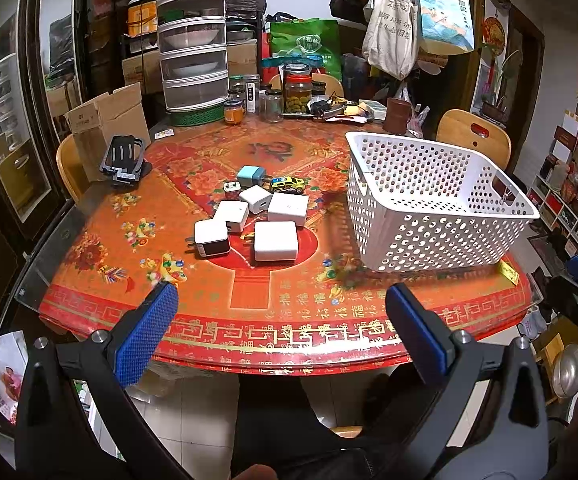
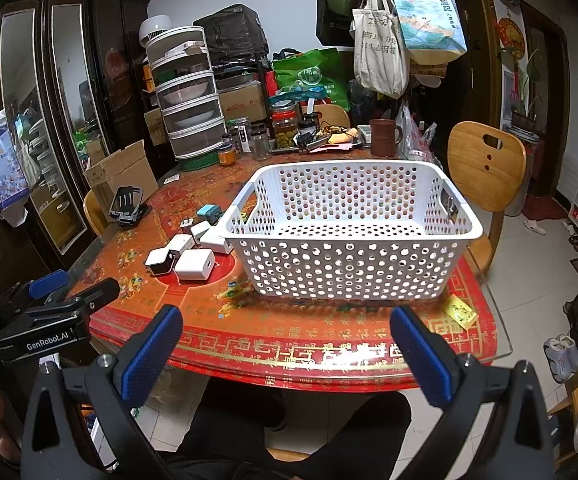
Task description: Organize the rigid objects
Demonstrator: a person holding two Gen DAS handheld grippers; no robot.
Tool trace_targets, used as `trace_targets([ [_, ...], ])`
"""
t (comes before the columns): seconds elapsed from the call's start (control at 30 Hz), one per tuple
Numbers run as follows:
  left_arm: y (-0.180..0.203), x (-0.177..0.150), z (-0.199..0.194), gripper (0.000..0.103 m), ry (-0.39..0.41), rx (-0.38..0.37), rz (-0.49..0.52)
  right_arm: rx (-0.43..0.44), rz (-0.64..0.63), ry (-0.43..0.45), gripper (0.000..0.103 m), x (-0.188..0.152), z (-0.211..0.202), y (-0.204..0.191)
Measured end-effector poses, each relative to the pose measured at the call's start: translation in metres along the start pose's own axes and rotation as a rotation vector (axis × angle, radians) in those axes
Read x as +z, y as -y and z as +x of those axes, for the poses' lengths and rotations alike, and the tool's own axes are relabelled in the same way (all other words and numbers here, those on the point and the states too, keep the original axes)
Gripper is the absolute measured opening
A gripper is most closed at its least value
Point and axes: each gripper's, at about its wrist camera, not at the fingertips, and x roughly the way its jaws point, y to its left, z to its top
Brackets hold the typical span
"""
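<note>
Several white plug chargers (image 1: 275, 240) lie clustered mid-table, also seen in the right wrist view (image 2: 195, 265). With them are a teal charger (image 1: 250, 176) and a small yellow toy car (image 1: 287, 185). A white perforated basket (image 1: 441, 216) stands empty to their right (image 2: 349, 264). My left gripper (image 1: 281, 312) hangs open over the table's near edge, short of the chargers, holding nothing. My right gripper (image 2: 285, 336) is open too, in front of the basket. The left gripper (image 2: 61, 296) shows at the left of the right wrist view.
The round table (image 1: 249, 344) has a red patterned cloth under glass. At its back stand jars (image 1: 297, 90), a stacked food cover (image 1: 193, 44) and a brown mug (image 1: 397, 114). A black phone stand (image 1: 123, 158) sits left; wooden chairs (image 2: 485, 168) ring the table. A yellow card (image 2: 459, 312) lies near the basket.
</note>
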Motion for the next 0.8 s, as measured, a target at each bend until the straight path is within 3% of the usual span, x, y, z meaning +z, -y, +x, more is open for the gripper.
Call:
trace_targets([
  [0.8, -0.0015, -0.0031, 0.0029, 0.102, -0.004, 0.002, -0.003, -0.002, -0.002, -0.002, 0.103, -0.0014, 0.003, -0.0009],
])
